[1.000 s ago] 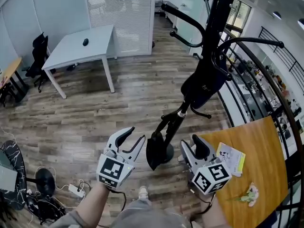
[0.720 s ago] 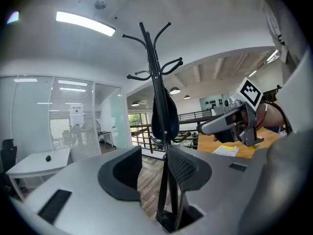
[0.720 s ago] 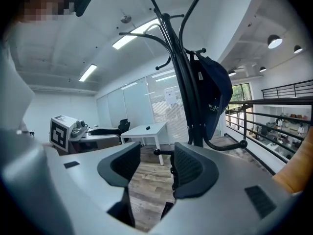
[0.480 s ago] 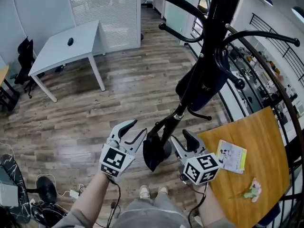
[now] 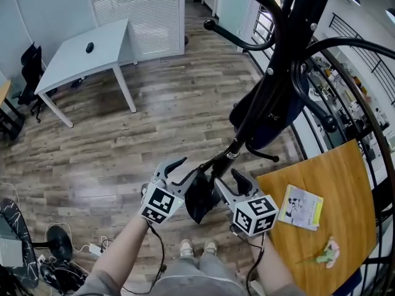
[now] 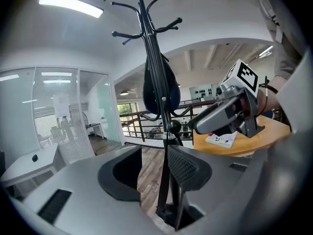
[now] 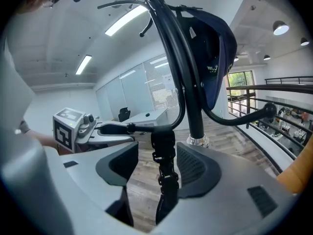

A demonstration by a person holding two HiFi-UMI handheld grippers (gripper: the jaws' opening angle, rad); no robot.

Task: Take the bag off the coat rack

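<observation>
Wood-floored office: bag (image 5: 281, 123) hangs vertical (narrow end up) on rack (image 5: 302, 23).

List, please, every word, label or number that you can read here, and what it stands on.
No text is legible.
Bag: small white logo, too small to read.
Booklet on the wooden table: print too blurred to read.
Posted sheet in the background: blurred.
Marker cubes: black-and-white squares only, no words.

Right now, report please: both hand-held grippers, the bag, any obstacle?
Left hand-held gripper open, holding nothing. Right hand-held gripper just opened wider, strap between jaws, unpinched. Bag hangs on coat rack; pole close ahead.
</observation>
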